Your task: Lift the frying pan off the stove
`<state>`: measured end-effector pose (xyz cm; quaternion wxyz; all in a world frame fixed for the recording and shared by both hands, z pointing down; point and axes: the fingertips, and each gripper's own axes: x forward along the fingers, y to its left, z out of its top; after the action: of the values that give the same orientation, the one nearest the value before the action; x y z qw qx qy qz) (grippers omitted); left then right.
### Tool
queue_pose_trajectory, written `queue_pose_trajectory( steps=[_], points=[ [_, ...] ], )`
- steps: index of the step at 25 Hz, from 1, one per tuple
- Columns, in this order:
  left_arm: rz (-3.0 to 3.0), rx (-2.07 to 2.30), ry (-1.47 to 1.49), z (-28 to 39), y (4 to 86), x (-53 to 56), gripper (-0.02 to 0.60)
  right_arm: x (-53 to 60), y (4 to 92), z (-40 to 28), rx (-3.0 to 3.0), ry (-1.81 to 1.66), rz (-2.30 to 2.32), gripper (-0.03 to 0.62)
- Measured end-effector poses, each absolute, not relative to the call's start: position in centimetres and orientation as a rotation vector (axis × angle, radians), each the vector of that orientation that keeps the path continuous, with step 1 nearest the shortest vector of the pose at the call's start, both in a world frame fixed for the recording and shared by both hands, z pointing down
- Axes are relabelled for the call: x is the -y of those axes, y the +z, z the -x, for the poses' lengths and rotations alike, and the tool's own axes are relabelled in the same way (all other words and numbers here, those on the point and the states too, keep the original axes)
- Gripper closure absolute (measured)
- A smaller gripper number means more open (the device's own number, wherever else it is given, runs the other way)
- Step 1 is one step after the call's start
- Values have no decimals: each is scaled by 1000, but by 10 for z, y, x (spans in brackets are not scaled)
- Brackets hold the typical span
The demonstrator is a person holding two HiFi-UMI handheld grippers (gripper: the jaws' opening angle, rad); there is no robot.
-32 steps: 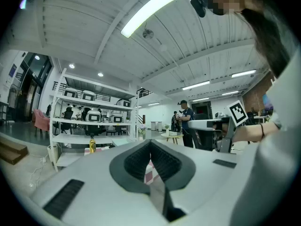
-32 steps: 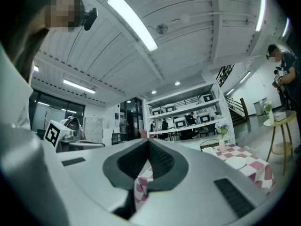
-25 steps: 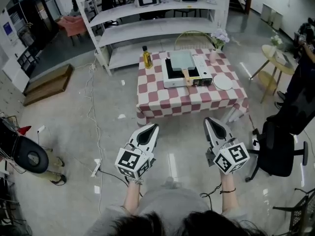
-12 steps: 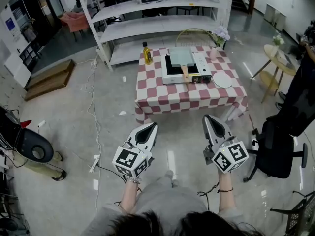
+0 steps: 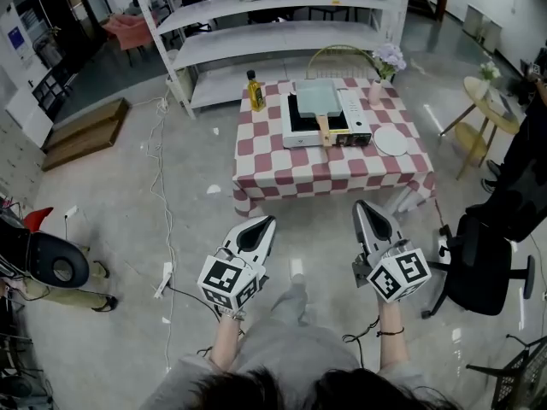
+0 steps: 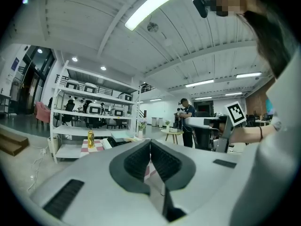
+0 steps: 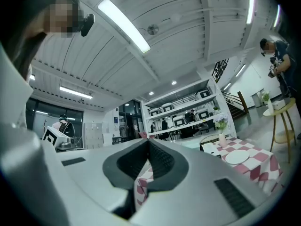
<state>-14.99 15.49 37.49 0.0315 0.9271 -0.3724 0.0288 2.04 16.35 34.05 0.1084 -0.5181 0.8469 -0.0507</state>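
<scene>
Since a second ago my operator's leg (image 5: 286, 310) has swung forward between the two tools, and the table (image 5: 282, 173) with its red-and-white checked cloth has shifted only slightly in the head view. Both tools sit where they were in that view.

I see the left tool (image 5: 260, 223) held low over the floor (image 5: 128, 229), pointing toward the table. Its own view shows the two dark pads pressed together along one seam with nothing between them. The right tool (image 5: 366, 208) sits beside it, well apart from the left one and aimed the same way. Its jaws are likewise closed tight on nothing.

The frying pan (image 5: 315, 102), a square grey-green one, rests on the white stove (image 5: 355, 120) near the far side of the table. Its wooden handle (image 5: 324, 131) points toward me and reaches out over the stove's front edge. Neither tool is anywhere near it; open floor lies between them and the table.

Left of the stove stands a yellow bottle (image 5: 254, 92), just beside it. A white plate (image 5: 391, 139) lies to the right of the stove, and a vase (image 5: 375, 90) of pale flowers stands near the far right corner. White shelves (image 5: 256, 41) rise behind the table. A black office chair (image 5: 480, 263) stands on the floor to the right of the right tool.
</scene>
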Motion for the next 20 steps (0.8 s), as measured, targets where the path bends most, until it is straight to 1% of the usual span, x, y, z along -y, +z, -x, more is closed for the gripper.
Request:
queue_pose_trajectory(
  steps=[15, 20],
  points=[
    [-2881, 1033, 33, 121, 380, -40, 555, -56, 351, -26, -2493, -179, 1528, 572],
    [-2848, 1008, 84, 116, 389, -9, 555, -25, 353, -27, -2500, -188, 1525, 572]
  ],
)
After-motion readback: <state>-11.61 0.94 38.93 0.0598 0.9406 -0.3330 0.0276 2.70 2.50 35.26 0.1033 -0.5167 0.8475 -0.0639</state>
